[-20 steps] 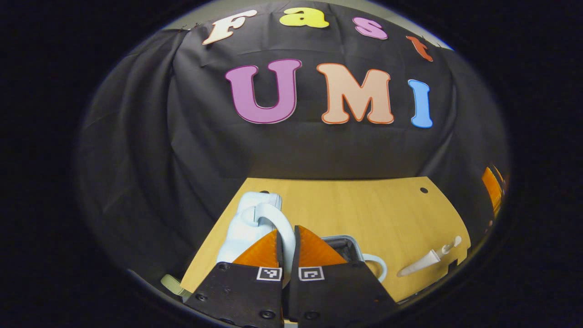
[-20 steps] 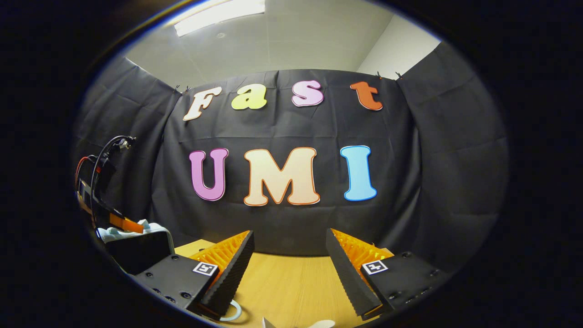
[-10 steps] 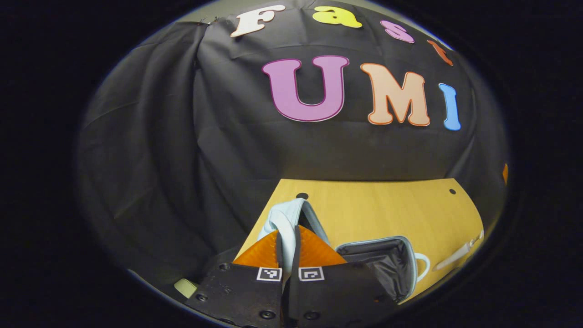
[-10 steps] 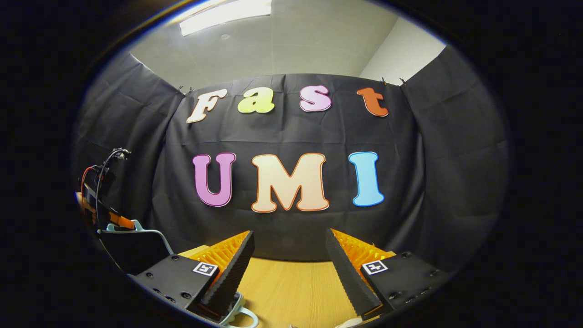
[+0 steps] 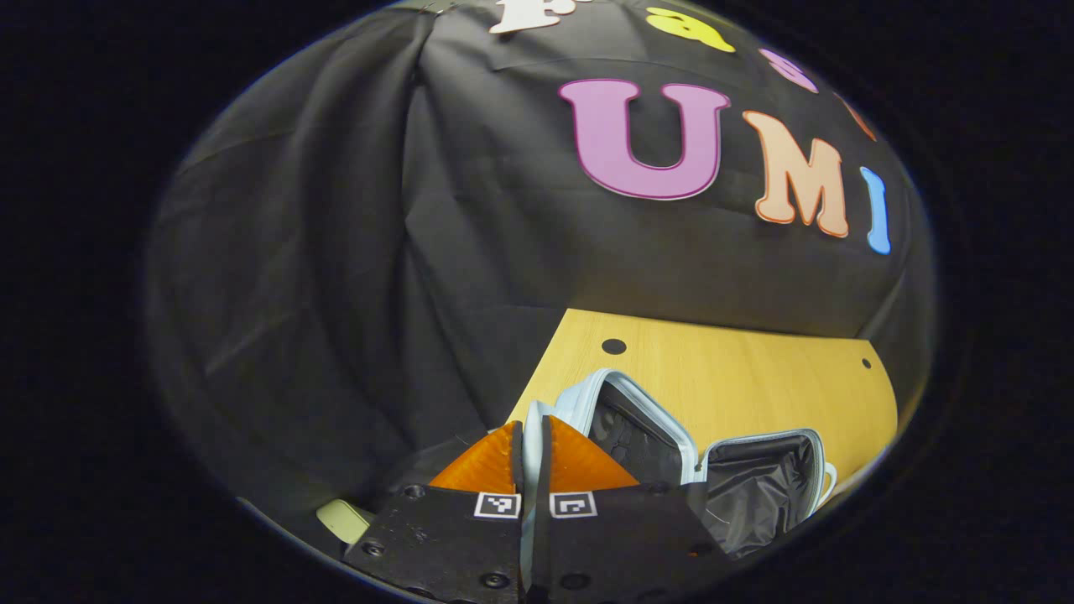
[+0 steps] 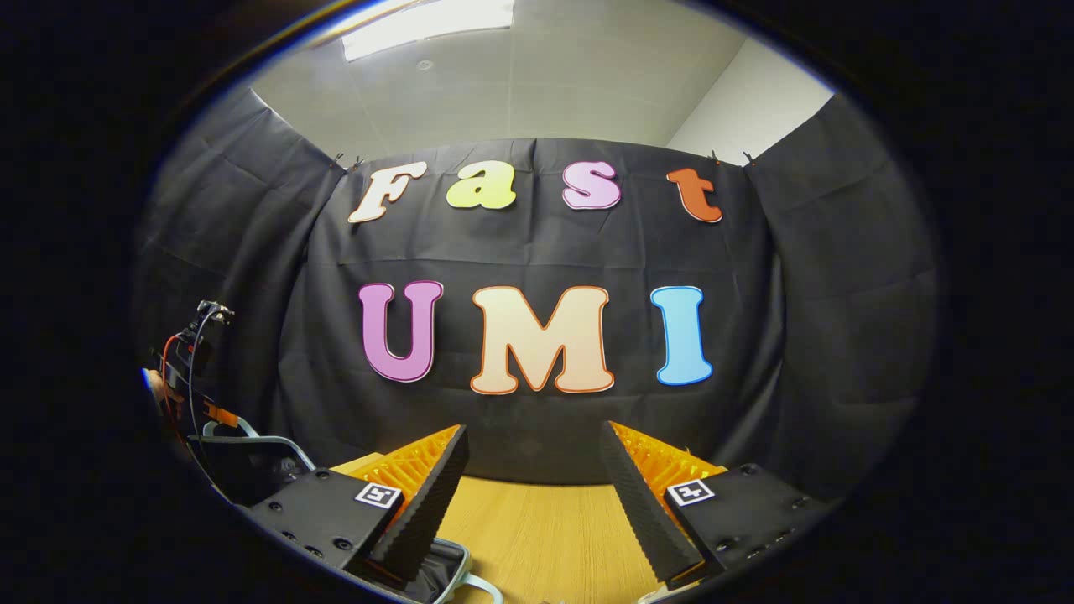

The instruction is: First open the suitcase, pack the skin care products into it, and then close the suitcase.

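Observation:
A pale blue suitcase lies open on the wooden table [image 5: 738, 377]. Its lid [image 5: 638, 419] is swung up and back, showing dark lining, and its base [image 5: 763, 482] gapes beside it. My left gripper [image 5: 529, 440] is shut on a pale blue strip at the lid's edge. In the right gripper view the raised lid [image 6: 252, 461] stands at the far left with the left gripper [image 6: 180, 394] and its cables above it. A corner of the base [image 6: 449, 575] shows at the bottom. My right gripper [image 6: 533, 474] hovers open over the table with nothing between its fingers.
Black cloth closes off the back and both sides of the table [image 6: 545, 528]. Two small holes [image 5: 613, 346] mark the tabletop near its far edge. A pale green object [image 5: 344, 520] lies off the table's left edge.
My left gripper has swung the suitcase lid up and over to the left, so the lined inside now shows. The right gripper has barely moved.

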